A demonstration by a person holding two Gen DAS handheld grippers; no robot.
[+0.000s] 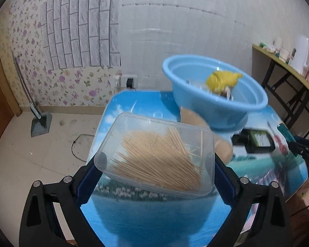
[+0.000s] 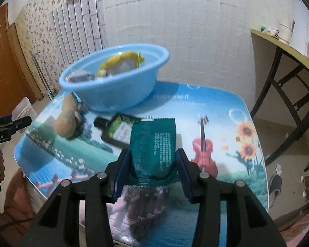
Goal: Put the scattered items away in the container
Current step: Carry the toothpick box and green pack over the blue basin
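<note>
My left gripper (image 1: 154, 164) is shut on a clear plastic box of toothpicks (image 1: 158, 156), held above the table short of the blue basin (image 1: 214, 100). The basin holds a yellow knitted item (image 1: 222, 79) and other small things. My right gripper (image 2: 153, 165) is shut on a dark green sachet (image 2: 154, 146), held above the table. In the right wrist view the basin (image 2: 117, 90) stands at the back left. A dark bottle with a green label (image 2: 117, 130) lies in front of the basin, and a tan plush toy (image 2: 69, 121) lies to its left.
The table (image 2: 226, 111) has a printed blue scenic cover with a violin and sunflowers. A side table (image 2: 284, 47) with clutter stands at the right. The left gripper (image 2: 8, 127) shows at the left edge of the right wrist view. A dustpan (image 1: 40, 123) stands on the floor at left.
</note>
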